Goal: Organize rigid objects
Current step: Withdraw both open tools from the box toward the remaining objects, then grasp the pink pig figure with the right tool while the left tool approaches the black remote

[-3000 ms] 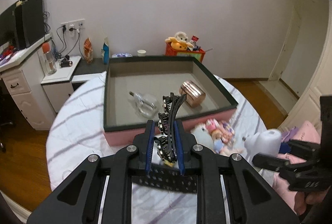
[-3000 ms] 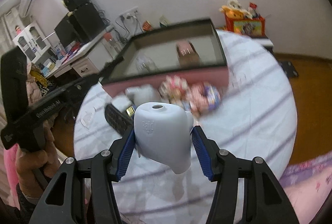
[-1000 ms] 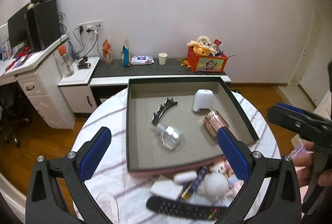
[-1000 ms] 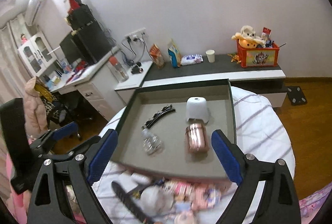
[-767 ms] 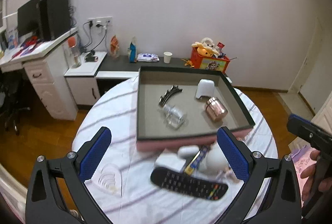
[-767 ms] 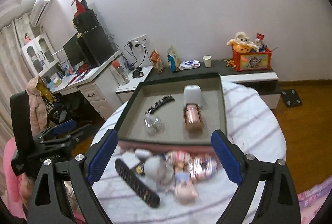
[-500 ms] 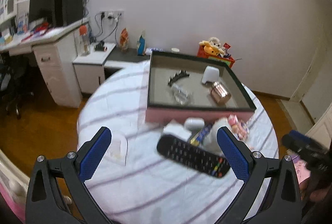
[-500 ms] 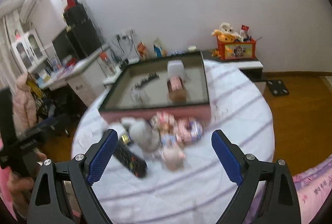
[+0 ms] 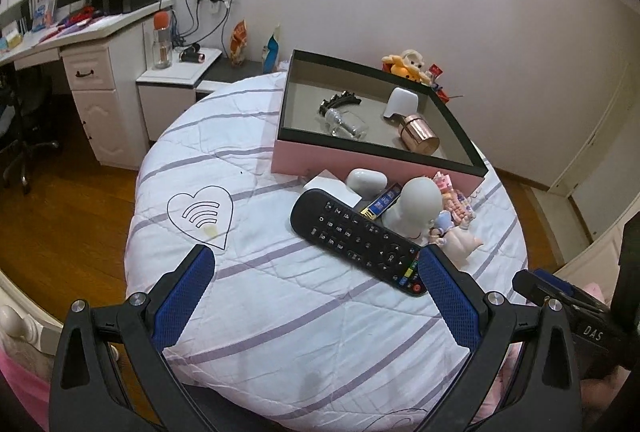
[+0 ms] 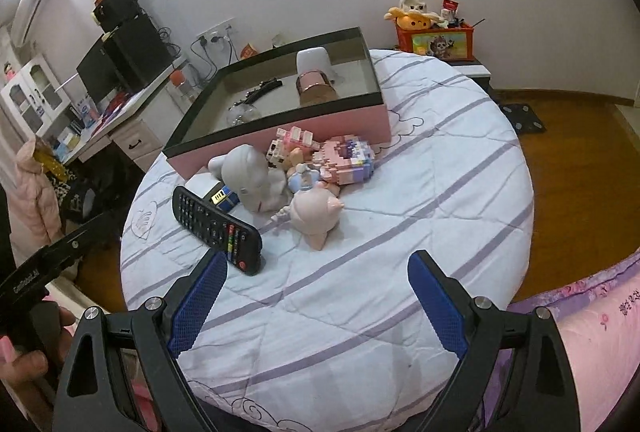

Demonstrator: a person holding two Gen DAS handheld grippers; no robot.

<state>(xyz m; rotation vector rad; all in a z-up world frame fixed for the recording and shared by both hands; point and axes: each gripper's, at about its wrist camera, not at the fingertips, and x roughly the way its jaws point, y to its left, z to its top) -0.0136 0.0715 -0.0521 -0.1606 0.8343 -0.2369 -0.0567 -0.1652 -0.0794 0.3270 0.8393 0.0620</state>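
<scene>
**Both claws empty above the unsorted pile**

The left claw (image 9: 316, 286) and right claw (image 10: 316, 290) stood wide, holding nothing. The remote control (image 9: 356, 241), nearest the left claw, lay on the round quilted bed (image 9: 280, 312) with the toys beside the pink box (image 9: 372, 162), which already held the hair clip (image 9: 339, 100), copper cylinder (image 9: 418, 134) and white cap (image 9: 401, 103), apparently sorted.

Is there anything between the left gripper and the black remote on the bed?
Nothing visible blocks it. The left gripper is open and empty, and only bare quilt lies between it and the remote. The grey figurine and blue box sit close beyond the remote.
</scene>
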